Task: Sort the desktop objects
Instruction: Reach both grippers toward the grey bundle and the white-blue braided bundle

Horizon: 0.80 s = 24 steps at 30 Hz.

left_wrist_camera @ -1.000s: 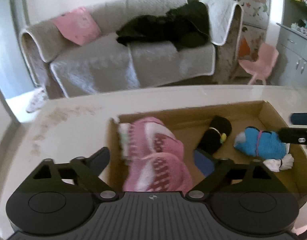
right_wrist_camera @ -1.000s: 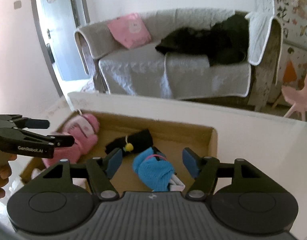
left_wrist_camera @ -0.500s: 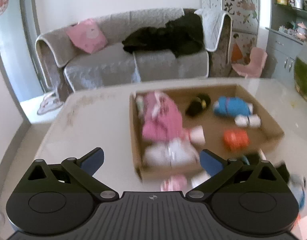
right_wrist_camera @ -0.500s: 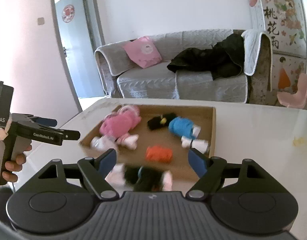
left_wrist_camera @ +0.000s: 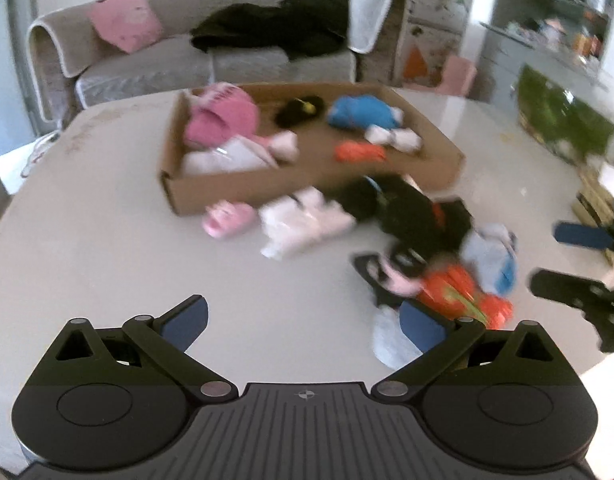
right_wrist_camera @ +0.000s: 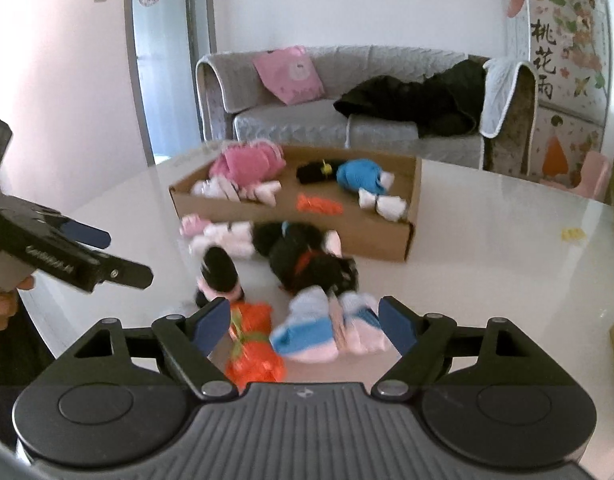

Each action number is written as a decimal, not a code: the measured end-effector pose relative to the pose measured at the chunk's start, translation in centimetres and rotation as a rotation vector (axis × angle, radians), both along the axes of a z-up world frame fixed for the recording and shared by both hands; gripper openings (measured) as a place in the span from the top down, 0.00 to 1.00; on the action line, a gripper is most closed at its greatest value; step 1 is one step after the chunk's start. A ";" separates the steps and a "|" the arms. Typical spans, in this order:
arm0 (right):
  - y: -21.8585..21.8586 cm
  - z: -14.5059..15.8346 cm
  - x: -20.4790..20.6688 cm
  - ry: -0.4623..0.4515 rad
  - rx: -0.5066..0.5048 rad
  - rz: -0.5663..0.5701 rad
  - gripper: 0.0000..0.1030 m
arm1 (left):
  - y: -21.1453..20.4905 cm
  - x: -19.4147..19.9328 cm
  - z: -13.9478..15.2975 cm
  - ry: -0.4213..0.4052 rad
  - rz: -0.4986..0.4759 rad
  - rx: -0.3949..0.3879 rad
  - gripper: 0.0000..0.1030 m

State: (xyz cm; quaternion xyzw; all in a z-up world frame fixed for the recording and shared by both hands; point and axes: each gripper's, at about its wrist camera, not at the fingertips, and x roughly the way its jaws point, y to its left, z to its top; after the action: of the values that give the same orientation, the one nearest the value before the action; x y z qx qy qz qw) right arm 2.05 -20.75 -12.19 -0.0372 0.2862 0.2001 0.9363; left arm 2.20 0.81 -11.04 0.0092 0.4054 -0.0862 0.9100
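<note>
Right wrist view: right claw (right_wrist_camera: 305,326) spread, just widened, nothing pinched, above rolled socks (right_wrist_camera: 303,336) on near desk (right_wrist_camera: 487,248); cardboard box (right_wrist_camera: 347,236) farther. Left claw (left_wrist_camera: 303,322) spread wide, empty.

1. Each hand-held gripper, the left hand-held gripper (left_wrist_camera: 303,322) and the right hand-held gripper (right_wrist_camera: 305,326), is built from black linkage arms with silver pivot screws.
2. Blue pads (right_wrist_camera: 213,326) are fitted to the fingers.
3. White lettering, too blurred to read, is printed along the left one's side.
</note>
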 end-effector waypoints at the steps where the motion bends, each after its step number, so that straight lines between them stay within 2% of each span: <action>1: -0.1 -0.2 -0.1 0.005 0.002 0.007 0.24 | -0.7 -0.4 -0.4 0.008 -0.016 -0.001 0.00; 6: -1.1 -1.0 0.1 0.025 0.029 0.018 0.22 | -3.3 -0.9 -1.4 -0.004 -0.056 0.048 0.00; 9: -1.5 -1.3 -0.3 0.021 0.055 0.020 0.20 | -4.0 -0.9 -1.8 -0.020 -0.041 0.077 0.00; 12: -1.7 -1.3 0.0 0.009 0.054 0.029 0.18 | -4.1 -1.4 -1.8 -0.040 -0.034 0.078 0.00; 19: -2.4 -2.5 -0.1 0.011 0.067 0.050 0.17 | -4.7 -3.0 -1.5 -0.070 -0.094 0.040 0.00; 24: -1.9 -2.6 0.9 -0.002 0.046 0.090 0.16 | -6.4 -2.3 -2.2 -0.070 -0.138 0.029 0.00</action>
State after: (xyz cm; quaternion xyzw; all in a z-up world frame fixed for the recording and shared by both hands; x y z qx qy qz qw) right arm 2.97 -22.66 -14.78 -0.0288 0.2785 0.2483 0.9273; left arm -0.08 -5.63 -13.25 0.0534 0.3728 -0.1425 0.9153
